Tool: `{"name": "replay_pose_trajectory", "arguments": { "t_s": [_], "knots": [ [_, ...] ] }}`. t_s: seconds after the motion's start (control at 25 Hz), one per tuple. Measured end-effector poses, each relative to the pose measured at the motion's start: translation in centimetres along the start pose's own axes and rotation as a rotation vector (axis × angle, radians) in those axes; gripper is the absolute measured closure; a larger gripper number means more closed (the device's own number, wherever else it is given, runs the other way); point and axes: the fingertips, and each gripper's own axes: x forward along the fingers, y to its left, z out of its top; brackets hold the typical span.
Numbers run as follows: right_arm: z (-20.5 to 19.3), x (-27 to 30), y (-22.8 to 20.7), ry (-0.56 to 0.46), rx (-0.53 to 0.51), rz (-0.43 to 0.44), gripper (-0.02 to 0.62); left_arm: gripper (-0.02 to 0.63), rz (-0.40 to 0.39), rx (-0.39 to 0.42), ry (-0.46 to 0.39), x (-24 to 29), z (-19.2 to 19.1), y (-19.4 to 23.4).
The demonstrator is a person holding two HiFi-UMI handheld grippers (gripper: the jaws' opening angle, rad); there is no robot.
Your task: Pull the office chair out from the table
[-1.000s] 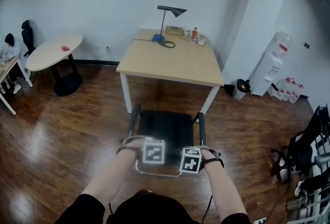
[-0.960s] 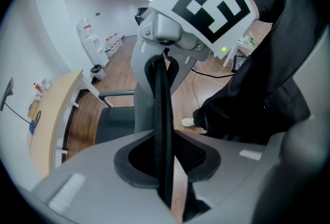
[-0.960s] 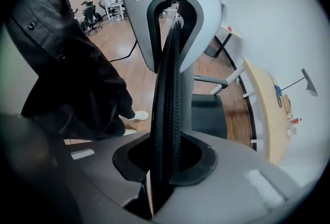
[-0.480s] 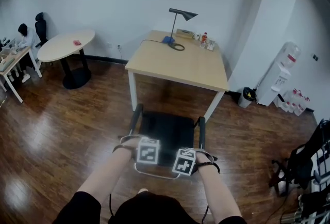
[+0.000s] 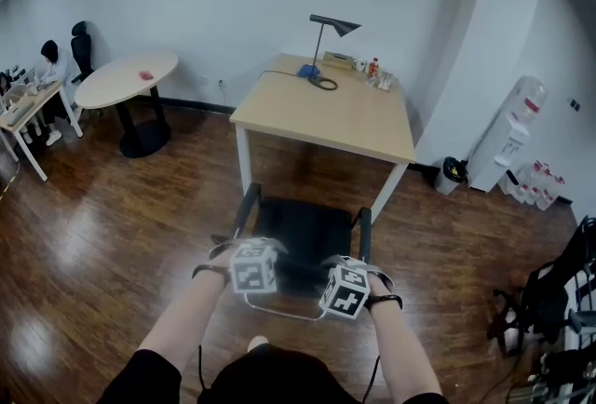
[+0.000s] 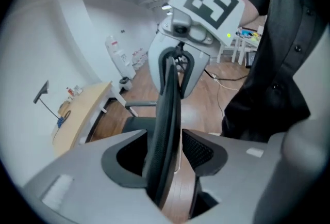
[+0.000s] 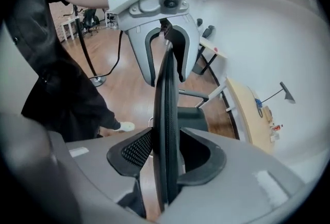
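The black office chair (image 5: 303, 235) stands on the wood floor just in front of the light wooden table (image 5: 326, 114), its seat facing the table. Both grippers sit over the top edge of its backrest: left gripper (image 5: 253, 268), right gripper (image 5: 345, 290). In the left gripper view the thin black backrest (image 6: 164, 125) runs upright through the left gripper (image 6: 170, 153), whose jaws have just been opening; floor shows beside one pad (image 6: 198, 148). In the right gripper view the backrest (image 7: 167, 114) also stands between the right gripper (image 7: 165, 153), whose jaws have likewise just been opening, no longer clamped.
A desk lamp (image 5: 328, 25) and small bottles (image 5: 372, 72) stand at the table's far end. A round table (image 5: 126, 81) and a seated person (image 5: 47, 67) are at the far left. A water dispenser (image 5: 510, 137), a bin (image 5: 452, 174) and a black rack (image 5: 559, 300) line the right side.
Both marker cubes have risen a little and tilted over the backrest. The chair keeps the same place in front of the table.
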Motion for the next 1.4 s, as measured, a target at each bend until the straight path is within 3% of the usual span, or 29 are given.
{"name": "replay_pose_trajectory", "arguments": {
  "t_s": [0.16,0.32,0.48,0.64,0.76,0.92,1.08,1.4],
  "knots": [
    [0.3,-3.2,-1.2,-0.137,0.093,-0.092,0.41,0.383,0.136,-0.118,-0.193,-3.5,3.2,2.7],
    [0.3,-5.0,-1.9,-0.261,0.16,-0.216,0.438,0.391,0.289,-0.324,-0.429,-6.2,6.0,4.4],
    [0.4,-8.1,-3.5,-0.447,0.297,-0.362,0.495,0.428,0.551,-0.396,-0.448,-7.0,6.8,4.8],
    [0.2,-10.2,-3.6,-0.624,0.452,-0.457,0.525,0.467,0.698,-0.53,-0.578,-9.1,7.5,3.1],
    [-0.5,-11.1,-2.5,-0.708,0.52,-0.484,0.546,0.513,0.733,-0.578,-0.651,-10.8,7.9,1.1],
    [-2.3,-12.2,-0.8,-0.791,0.634,-0.491,0.563,0.577,0.798,-0.569,-0.66,-12.1,7.8,-1.2],
    [-3.5,-13.2,0.3,-0.884,0.779,-0.505,0.576,0.6,0.844,-0.61,-0.716,-12.8,8.2,-2.1],
    [-2.6,-14.7,0.6,-0.928,0.81,-0.579,0.583,0.6,0.829,-0.646,-0.823,-14.2,7.1,-1.9]
  ]
}}
